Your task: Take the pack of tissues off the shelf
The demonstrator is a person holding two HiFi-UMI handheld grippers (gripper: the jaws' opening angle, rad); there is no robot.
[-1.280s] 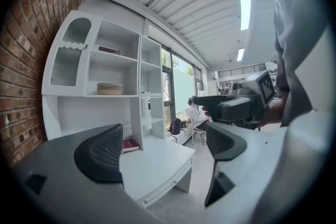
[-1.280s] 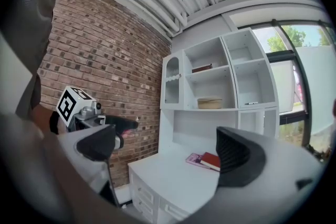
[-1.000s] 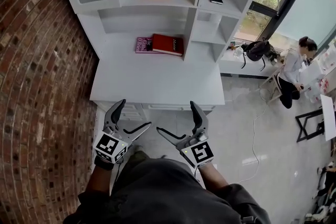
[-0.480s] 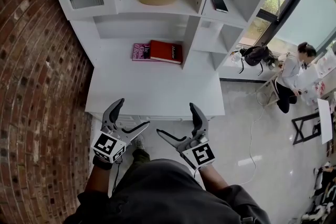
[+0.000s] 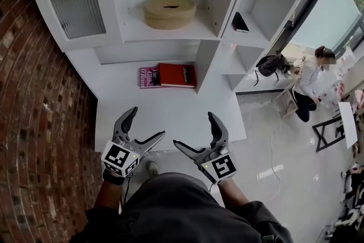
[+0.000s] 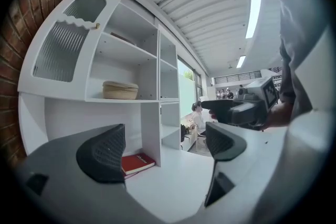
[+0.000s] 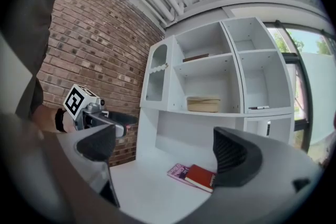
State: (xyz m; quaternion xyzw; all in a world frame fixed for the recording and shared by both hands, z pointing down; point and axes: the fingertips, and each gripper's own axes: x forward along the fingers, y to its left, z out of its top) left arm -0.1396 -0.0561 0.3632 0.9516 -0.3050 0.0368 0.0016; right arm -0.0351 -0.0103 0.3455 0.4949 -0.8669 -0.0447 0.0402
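The tissue pack (image 5: 169,11) is a tan oval with a slot on top. It lies alone on the middle shelf of the white shelf unit (image 5: 222,45), and also shows as a tan tissue pack (image 6: 120,90) in the left gripper view and a tan tissue pack (image 7: 203,104) in the right. My left gripper (image 5: 145,125) and right gripper (image 5: 194,130) hover side by side at the near edge of the white desk top (image 5: 170,114), far below the pack. Both stand open and hold nothing: left gripper (image 6: 163,147), right gripper (image 7: 165,152).
A red book (image 5: 177,75) and a pink magazine (image 5: 147,77) lie at the back of the desk, under the pack's shelf. A black flat item (image 5: 239,22) sits on the right shelf. A brick wall (image 5: 34,122) stands at left. A person (image 5: 310,79) sits far right by a backpack (image 5: 267,64).
The view has tilted up and the shelf unit looks closer and larger. Both grippers stay open, side by side, now slightly over the desk's near edge.
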